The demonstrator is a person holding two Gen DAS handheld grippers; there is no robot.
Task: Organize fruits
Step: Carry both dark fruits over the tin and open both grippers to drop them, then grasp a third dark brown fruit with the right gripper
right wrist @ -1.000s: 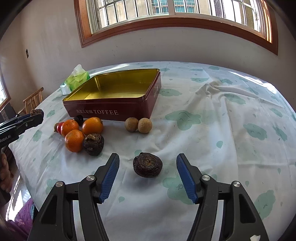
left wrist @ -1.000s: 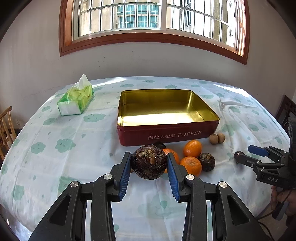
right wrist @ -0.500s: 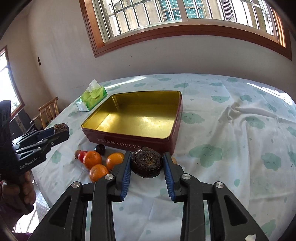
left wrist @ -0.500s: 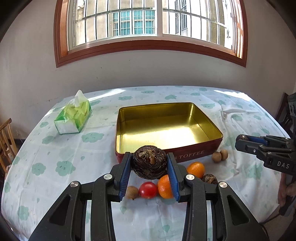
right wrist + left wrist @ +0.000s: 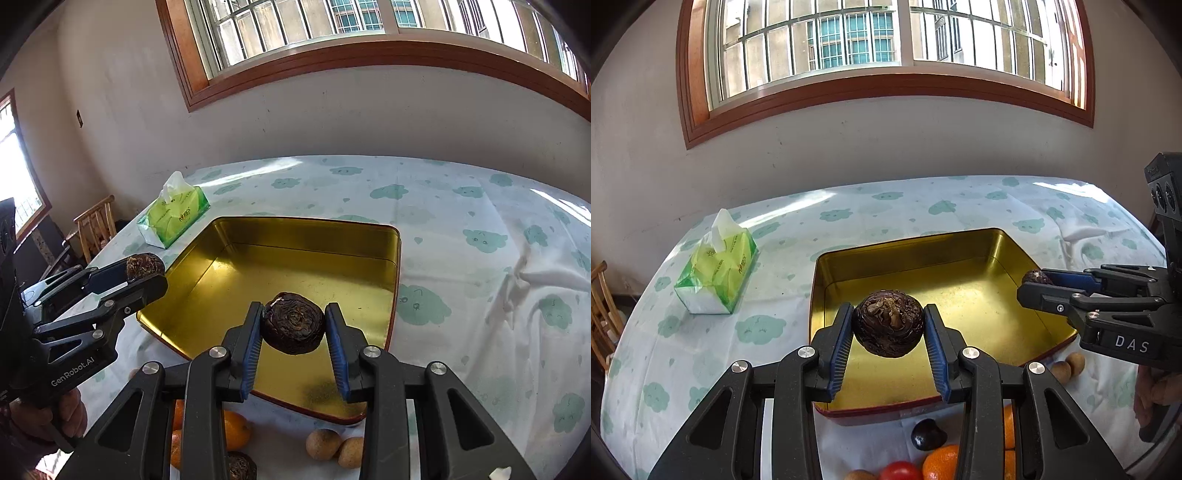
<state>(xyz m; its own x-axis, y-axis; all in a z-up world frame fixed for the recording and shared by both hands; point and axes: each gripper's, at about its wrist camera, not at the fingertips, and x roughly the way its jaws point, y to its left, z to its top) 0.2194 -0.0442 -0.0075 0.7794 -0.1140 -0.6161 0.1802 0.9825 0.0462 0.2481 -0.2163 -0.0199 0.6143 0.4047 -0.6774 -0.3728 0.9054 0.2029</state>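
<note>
The left gripper (image 5: 888,334) is closed on a dark fruit (image 5: 888,324), round, with wrinkled brown-purple skin and a dry stem scar on top. It hangs above the near part of the tin (image 5: 997,243). The right gripper (image 5: 293,332) is closed on a second dark fruit (image 5: 293,323), flatter, with ringed wrinkles, also above the tin. The tin is red outside and gold inside, with nothing in it, and it stands on the desk (image 5: 480,206), which has a white cloth with green cloud prints. Before the tin lie oranges (image 5: 942,461), a tomato (image 5: 901,470), a small black fruit (image 5: 928,435) and two brown longans (image 5: 334,448). A green tissue pack (image 5: 716,275) lies left of the tin. The right gripper body reads "DAS"; the left one reads "GenRobot.AI".
</note>
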